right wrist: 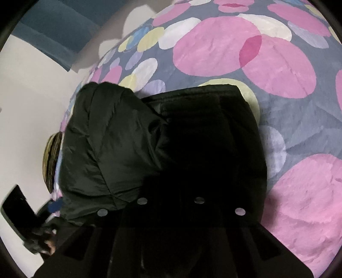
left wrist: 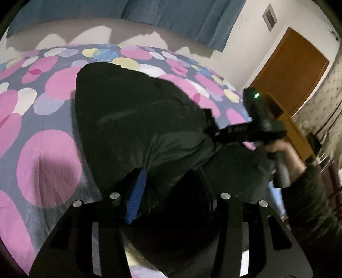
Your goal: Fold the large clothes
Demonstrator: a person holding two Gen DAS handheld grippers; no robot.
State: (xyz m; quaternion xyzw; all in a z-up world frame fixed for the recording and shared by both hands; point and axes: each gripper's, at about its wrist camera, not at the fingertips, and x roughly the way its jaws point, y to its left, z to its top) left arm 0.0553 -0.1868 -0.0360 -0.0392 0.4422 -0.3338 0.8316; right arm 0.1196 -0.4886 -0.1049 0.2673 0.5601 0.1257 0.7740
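Dark jacket on a spotted bedspread

Black, faintly greenish sheen on the padded jacket [left wrist: 136, 119], quilted in diagonal seams over the hood side [right wrist: 106, 136]. Grey-blue bedspread [left wrist: 42, 119] scattered with big overlapping discs in pink, white, lilac, pale yellow and sky blue, deeper magenta where two pinks cross [right wrist: 250, 49]. Teal-blue curtain [left wrist: 171, 15] above a beige band; off-white wall [left wrist: 245, 42]; orange-brown wooden door [left wrist: 292, 72]. Matte black left gripper [left wrist: 168, 192] with a ribbed bright-blue finger pad [left wrist: 136, 192] and silver round bolts. Black right gripper [left wrist: 211, 126], one green light glowing on its body. Yellow-and-dark striped cuff [right wrist: 51, 160].
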